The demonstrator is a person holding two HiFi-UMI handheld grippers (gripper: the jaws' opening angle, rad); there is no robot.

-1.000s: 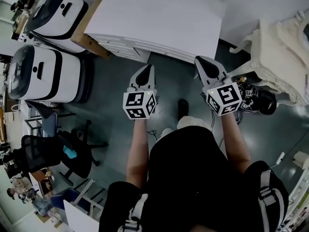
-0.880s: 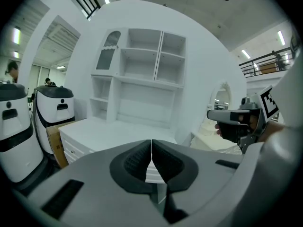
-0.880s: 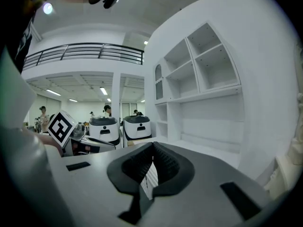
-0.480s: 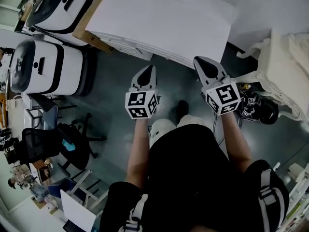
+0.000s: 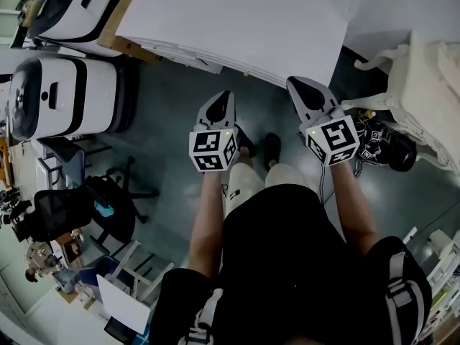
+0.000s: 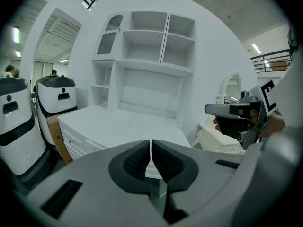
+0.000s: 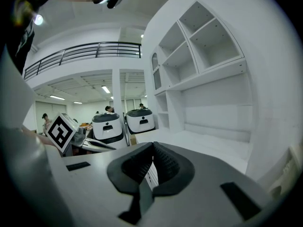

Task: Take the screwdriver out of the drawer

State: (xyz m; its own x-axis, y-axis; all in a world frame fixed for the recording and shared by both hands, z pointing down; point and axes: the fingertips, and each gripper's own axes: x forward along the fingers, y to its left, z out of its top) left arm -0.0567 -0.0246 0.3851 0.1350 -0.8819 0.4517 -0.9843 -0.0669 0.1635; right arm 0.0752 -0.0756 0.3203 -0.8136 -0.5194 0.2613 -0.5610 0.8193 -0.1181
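Observation:
A white desk (image 5: pixel 237 20) with a shelf unit (image 6: pixel 147 46) on top stands ahead of me. Its drawer fronts (image 6: pixel 78 138) are all closed. No screwdriver shows in any view. My left gripper (image 5: pixel 221 99) hangs in the air just short of the desk's front edge, its jaws shut and empty (image 6: pixel 151 148). My right gripper (image 5: pixel 300 86) is beside it on the right, close to the desk's right corner. It is also shut with nothing between its pads (image 7: pixel 151 162). Each gripper is visible in the other's view.
Two white rounded machines (image 5: pixel 61 106) (image 5: pixel 72 6) and a cardboard box (image 5: pixel 118 38) stand left of the desk. A cream ornate piece of furniture (image 5: pixel 424 99) and dark gear (image 5: pixel 384 149) lie on the right. A black office chair (image 5: pixel 79 214) is at the lower left on the grey floor.
The person has stepped toward the desk. Both shut grippers have come closer to its front edge and a little lower.

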